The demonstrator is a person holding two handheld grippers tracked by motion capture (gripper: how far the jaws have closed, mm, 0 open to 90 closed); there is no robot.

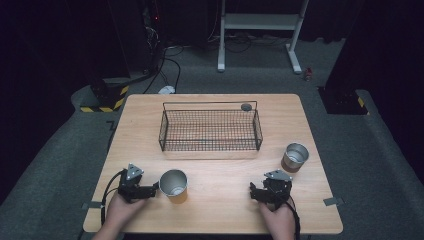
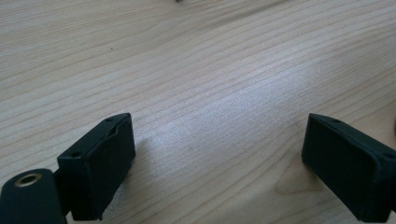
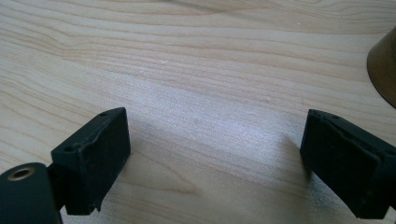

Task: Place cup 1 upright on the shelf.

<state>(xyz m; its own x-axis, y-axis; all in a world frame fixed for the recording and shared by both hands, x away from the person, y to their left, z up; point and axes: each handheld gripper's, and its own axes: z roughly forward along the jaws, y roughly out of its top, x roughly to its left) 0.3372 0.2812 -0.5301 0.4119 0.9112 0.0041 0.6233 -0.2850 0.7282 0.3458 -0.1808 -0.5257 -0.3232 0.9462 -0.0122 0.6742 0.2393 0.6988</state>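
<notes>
Two metal cups stand upright on the wooden table (image 1: 220,210). The first cup (image 1: 173,184) is at the front left, just to the right of my left gripper (image 1: 137,187), whose right jaw nearly reaches its side. Open, this left gripper (image 2: 217,154) has bare wood between its jaws. The second cup (image 1: 295,157) stands at the right, a little beyond my right gripper (image 1: 270,190). Also open over bare wood, the right gripper (image 3: 215,154) has that cup's brown side (image 3: 385,65) at the right edge of its view.
A black wire basket (image 1: 210,146) sits across the middle of the table, beyond both cups. A small dark round thing (image 1: 246,106) lies by the basket's far right corner. A white frame (image 1: 260,22) and cables are on the floor behind the table.
</notes>
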